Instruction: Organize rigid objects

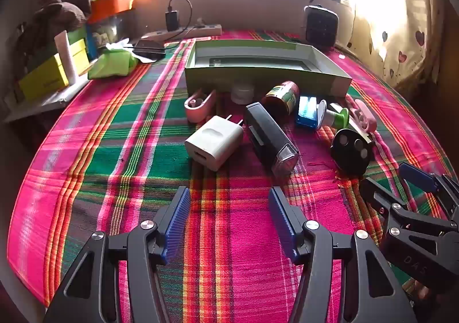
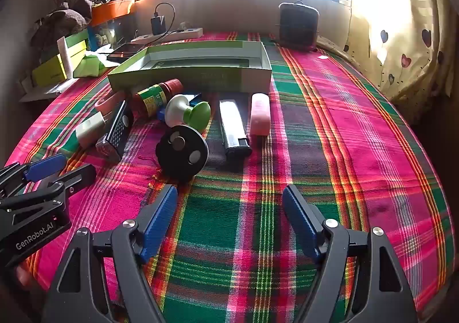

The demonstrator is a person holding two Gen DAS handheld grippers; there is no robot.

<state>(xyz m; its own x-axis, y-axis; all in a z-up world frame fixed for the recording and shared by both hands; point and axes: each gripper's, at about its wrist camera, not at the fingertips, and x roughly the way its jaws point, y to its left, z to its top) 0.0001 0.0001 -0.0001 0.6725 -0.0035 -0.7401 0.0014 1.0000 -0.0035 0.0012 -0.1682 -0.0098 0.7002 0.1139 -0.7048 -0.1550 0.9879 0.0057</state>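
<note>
Nothing is sorted yet: the green box (image 1: 266, 76) sits empty at twelve o'clock, and the white charger (image 1: 213, 146), black disc (image 2: 182, 151) and other items lie before it. The left gripper (image 1: 229, 211) and right gripper (image 2: 229, 208) both gape wide, holding nothing.

Bright plaid under a scatter of small coloured things

The tablecloth (image 1: 120, 133) is plaid in hot pink and green with orange, yellow and white stripes; the open box (image 1: 266, 77) at the far middle is olive green outside, pale inside; near it lie a white charger (image 1: 213, 142), a black torch (image 1: 269, 139), a red jar (image 1: 282, 96) with a green and yellow label, a blue pack (image 1: 307, 113), a black disc (image 2: 182, 149) with grey spots, a pink case (image 2: 260, 113); gripper pads (image 1: 176, 225) are blue on black arms; the right curtain (image 2: 401, 44) is cream with hearts
</note>
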